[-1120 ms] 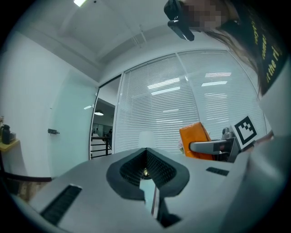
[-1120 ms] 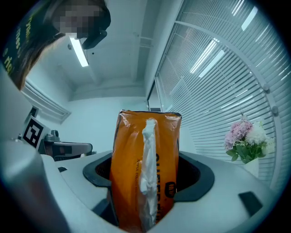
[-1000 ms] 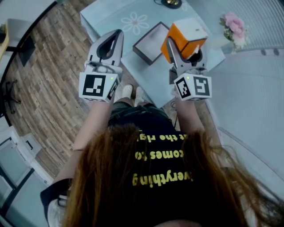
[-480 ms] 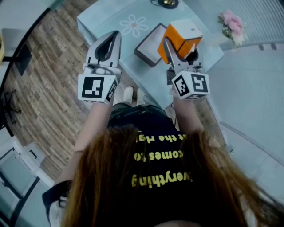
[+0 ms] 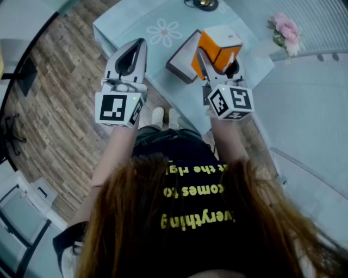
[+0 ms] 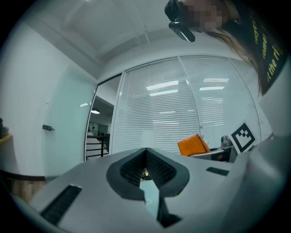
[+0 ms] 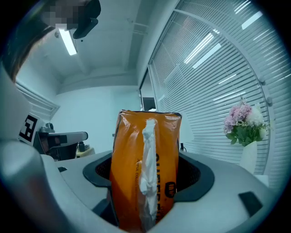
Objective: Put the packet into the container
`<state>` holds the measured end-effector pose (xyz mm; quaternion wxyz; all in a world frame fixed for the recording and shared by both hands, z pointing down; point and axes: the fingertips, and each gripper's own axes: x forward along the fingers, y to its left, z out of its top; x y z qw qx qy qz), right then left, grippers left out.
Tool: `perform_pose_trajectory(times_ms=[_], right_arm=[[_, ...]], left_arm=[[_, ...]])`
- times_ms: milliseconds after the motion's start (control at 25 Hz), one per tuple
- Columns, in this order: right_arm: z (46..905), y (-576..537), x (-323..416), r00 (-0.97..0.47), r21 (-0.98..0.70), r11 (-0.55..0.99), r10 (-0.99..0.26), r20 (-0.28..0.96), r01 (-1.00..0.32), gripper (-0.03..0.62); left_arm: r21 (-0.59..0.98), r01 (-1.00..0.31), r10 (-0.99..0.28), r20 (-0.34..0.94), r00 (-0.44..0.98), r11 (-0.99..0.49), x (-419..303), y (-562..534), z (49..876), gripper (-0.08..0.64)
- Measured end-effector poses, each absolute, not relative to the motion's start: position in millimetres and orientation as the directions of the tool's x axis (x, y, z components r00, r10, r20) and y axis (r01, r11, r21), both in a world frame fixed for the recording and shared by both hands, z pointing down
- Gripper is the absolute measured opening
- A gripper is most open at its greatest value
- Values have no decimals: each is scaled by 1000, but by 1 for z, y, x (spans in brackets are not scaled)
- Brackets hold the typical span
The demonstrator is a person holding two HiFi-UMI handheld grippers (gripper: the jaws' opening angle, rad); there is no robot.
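Note:
An orange packet (image 5: 217,44) with a white top is held above the pale blue table (image 5: 136,24), with my right gripper (image 5: 217,57) shut on it. In the right gripper view the packet (image 7: 129,154) stands upright between the jaws of the right gripper (image 7: 144,182). The container (image 5: 176,64), a shallow open box with a dark rim, lies on the table just left of the packet, which covers its right side. My left gripper (image 5: 142,44) hovers left of the box, shut and empty; from the left gripper (image 6: 148,172) the packet (image 6: 193,145) shows at the right.
Pink flowers in a white vase (image 5: 285,30) stand at the table's far right corner. A dark round object (image 5: 205,4) sits at the far edge. The table's near edge runs above the person's shoes (image 5: 163,114) and wooden floor (image 5: 60,81).
My right gripper has carried the packet a little left and forward, so it now overlaps the box's right side. The left gripper has barely moved.

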<state>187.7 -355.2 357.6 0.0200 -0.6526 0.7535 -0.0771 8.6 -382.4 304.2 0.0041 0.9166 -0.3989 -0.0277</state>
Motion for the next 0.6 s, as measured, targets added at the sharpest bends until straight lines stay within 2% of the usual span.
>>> perform_pose_trajectory(times_ms=[600], right_arm=[[399,-374,190,-177,-147,152,-968,178,-977,362]], left_arm=[[29,-738,-739,-28,673,-674,7,-391,312,2]])
